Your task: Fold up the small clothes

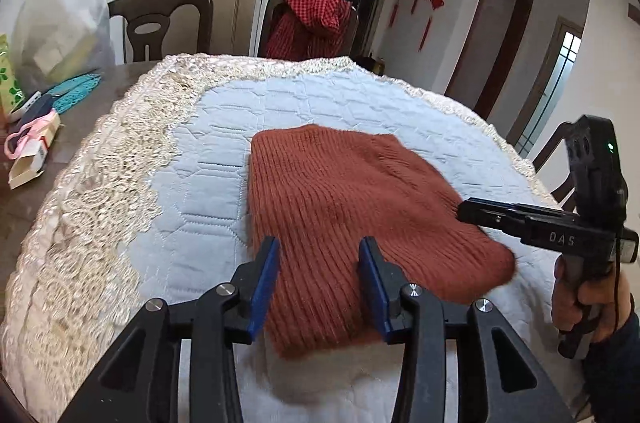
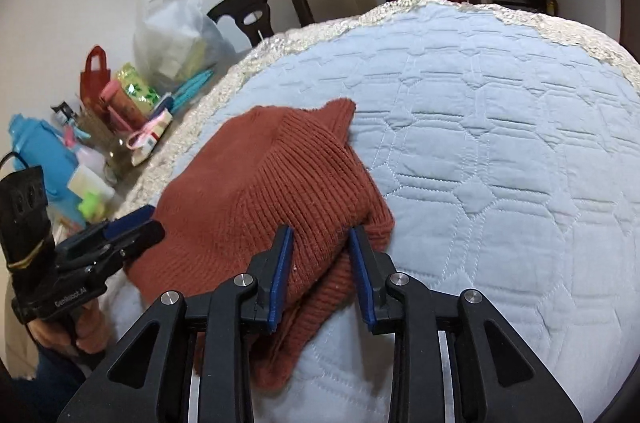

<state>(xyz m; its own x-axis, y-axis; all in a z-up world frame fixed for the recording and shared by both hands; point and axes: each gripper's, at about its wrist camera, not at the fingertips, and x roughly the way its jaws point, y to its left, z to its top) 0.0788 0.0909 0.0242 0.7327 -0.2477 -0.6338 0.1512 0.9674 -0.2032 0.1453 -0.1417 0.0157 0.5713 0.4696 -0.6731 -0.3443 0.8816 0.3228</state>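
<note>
A rust-red ribbed knit sweater (image 1: 340, 207) lies folded into a compact shape on the pale blue quilted cover (image 1: 224, 127). My left gripper (image 1: 320, 263) hovers low over the sweater's near edge, blue pads apart with knit showing between them and no pinch visible. In the right wrist view my right gripper (image 2: 322, 251) stands open over the sweater's (image 2: 256, 191) right near corner, where thick folded layers sit between the pads without being squeezed. Each gripper also shows in the other view: the right gripper (image 1: 466, 211) at the sweater's right edge, the left gripper (image 2: 140, 223) at its left edge.
The cover has a cream lace border (image 1: 120, 159). Left of it on the bare table lie small boxes (image 1: 32, 151), a plastic bag (image 1: 60, 27), a blue bottle (image 2: 44, 159) and other clutter. Dark chairs (image 1: 160, 23) stand behind; one carries a red checked cloth (image 1: 312, 23).
</note>
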